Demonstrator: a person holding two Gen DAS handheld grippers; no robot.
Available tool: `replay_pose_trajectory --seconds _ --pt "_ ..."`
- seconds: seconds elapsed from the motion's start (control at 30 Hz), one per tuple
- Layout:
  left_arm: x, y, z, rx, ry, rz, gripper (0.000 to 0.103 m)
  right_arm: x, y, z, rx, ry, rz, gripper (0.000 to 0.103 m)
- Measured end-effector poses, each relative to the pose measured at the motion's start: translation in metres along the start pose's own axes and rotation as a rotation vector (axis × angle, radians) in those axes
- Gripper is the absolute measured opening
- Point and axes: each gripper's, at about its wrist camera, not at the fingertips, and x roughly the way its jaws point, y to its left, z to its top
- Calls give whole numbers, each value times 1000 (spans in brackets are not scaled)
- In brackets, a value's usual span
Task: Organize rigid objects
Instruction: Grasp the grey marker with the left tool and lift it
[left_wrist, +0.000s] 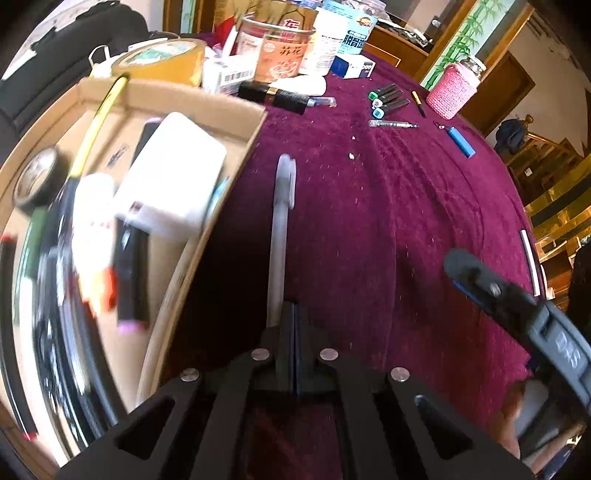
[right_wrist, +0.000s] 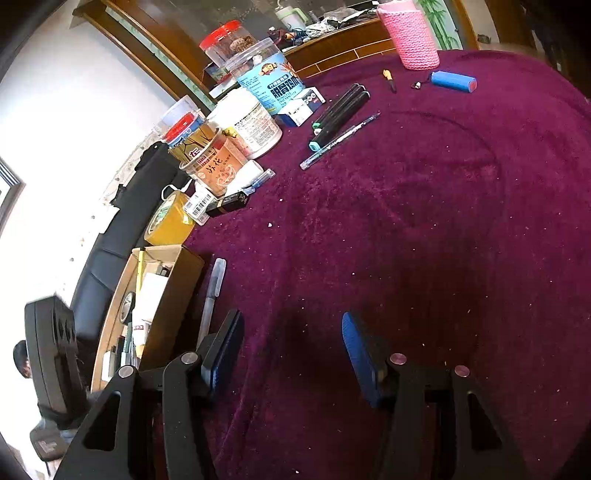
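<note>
My left gripper (left_wrist: 294, 314) is shut on a clear grey pen (left_wrist: 281, 221) that sticks forward above the maroon tablecloth, just right of the cardboard box (left_wrist: 199, 99). The box holds a white box, markers, a tape roll and a yellow pencil. The pen also shows in the right wrist view (right_wrist: 213, 291) beside the box (right_wrist: 173, 306). My right gripper (right_wrist: 291, 343) is open and empty above the cloth. Three black markers (right_wrist: 340, 110), a clear pen (right_wrist: 340, 140), a blue cylinder (right_wrist: 452, 81) and a small yellow-black pen (right_wrist: 389, 81) lie far on the table.
Jars, tubs, a tape roll (right_wrist: 168, 221) and small boxes crowd the table's far left edge. A pink knitted cup (right_wrist: 412, 35) stands at the back. A black sofa (right_wrist: 110, 236) lies beyond the table on the left. The right gripper shows in the left wrist view (left_wrist: 517, 306).
</note>
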Motion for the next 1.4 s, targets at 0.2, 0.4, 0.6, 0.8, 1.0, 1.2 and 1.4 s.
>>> replay_pose_trajectory --seconds 0.2,0.4,0.6,0.8,1.0,1.2,1.4 --pt "-6 -15 4 71 2 -59 13 5 -2 -1 10 17 -7 60" --pt "-27 -20 16 123 -117 2 76 6 -1 -2 -2 22 -22 60" --pt "3 -29 22 122 -14 72 42 8 -7 0 25 46 16 60" --pt "24 -37 22 206 -27 223 38 -2 -17 6 76 28 17 60" --pt "19 -36 13 297 -70 197 33 -1 -22 8 97 43 16 60" --pt "16 -45 9 317 -10 189 13 -3 -24 9 108 44 26 60" --pt "23 -51 15 334 -19 205 13 -6 -24 9 110 32 30 60"
